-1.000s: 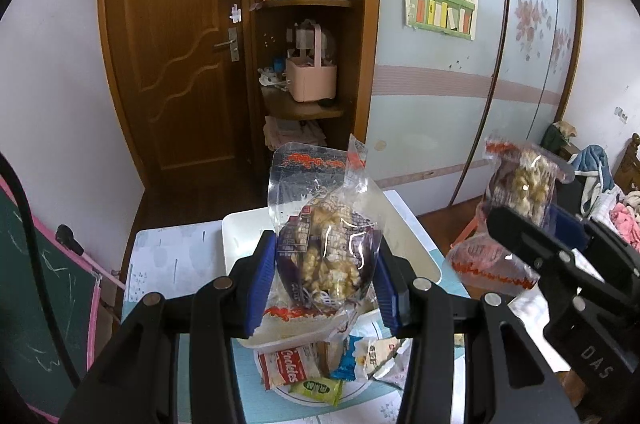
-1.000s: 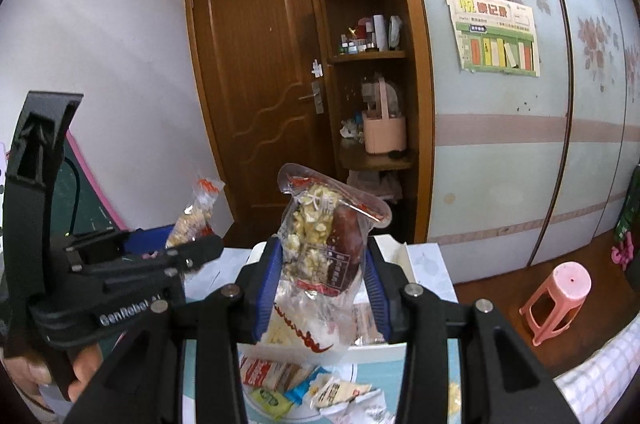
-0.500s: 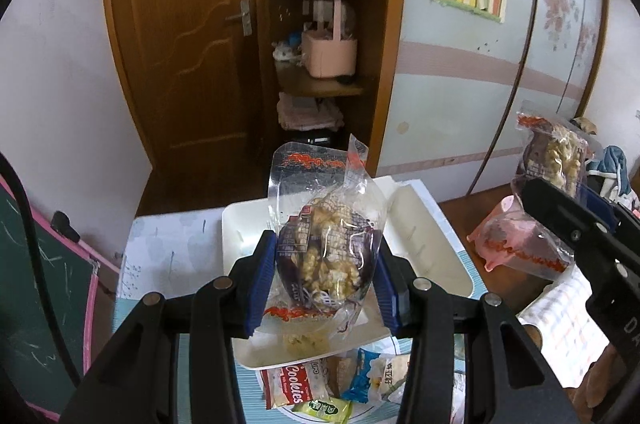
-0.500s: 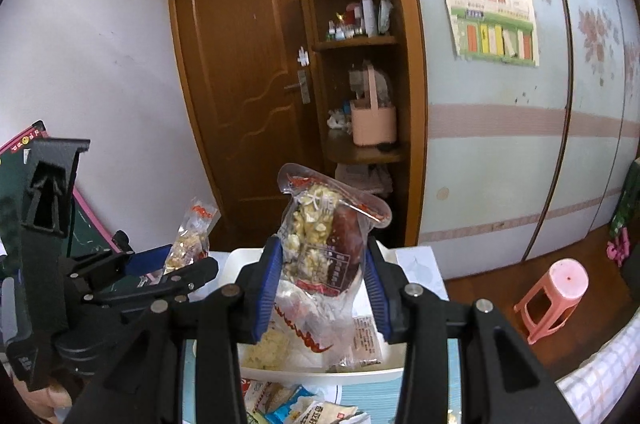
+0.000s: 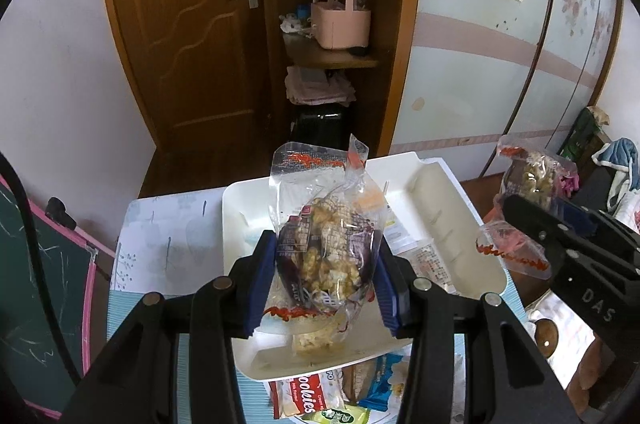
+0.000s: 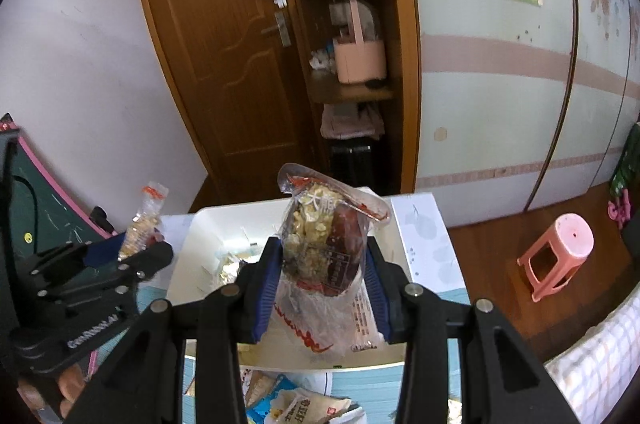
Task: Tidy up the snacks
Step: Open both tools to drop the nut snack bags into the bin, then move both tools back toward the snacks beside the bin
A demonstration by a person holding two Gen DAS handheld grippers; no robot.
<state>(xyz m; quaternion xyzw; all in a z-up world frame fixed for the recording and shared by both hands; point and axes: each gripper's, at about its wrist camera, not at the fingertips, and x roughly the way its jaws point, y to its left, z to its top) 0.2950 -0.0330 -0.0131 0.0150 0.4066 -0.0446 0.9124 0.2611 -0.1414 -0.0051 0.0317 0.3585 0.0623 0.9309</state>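
My left gripper [image 5: 326,276] is shut on a clear packet of popcorn-like snack [image 5: 324,240], held upright over the white tray [image 5: 476,240]. In the right wrist view my right gripper [image 6: 322,274] is shut on a like packet [image 6: 320,244] above the same white tray [image 6: 192,256]. The right gripper with its packet [image 5: 532,179] shows at the right edge of the left wrist view. The left gripper and its packet [image 6: 140,228] appear at the left of the right wrist view. A few packets lie inside the tray.
Loose snack packets, one marked cookies [image 5: 304,396], lie on the table in front of the tray. A chalkboard [image 5: 36,288] stands at left. Behind are a wooden door [image 5: 192,23], shelves with a pink basket [image 5: 340,23] and a pink stool [image 6: 556,252].
Both grippers have sunk and moved forward toward the white tray, packets still held. The tray now fills more of each view and the right gripper has drawn closer to the left one.
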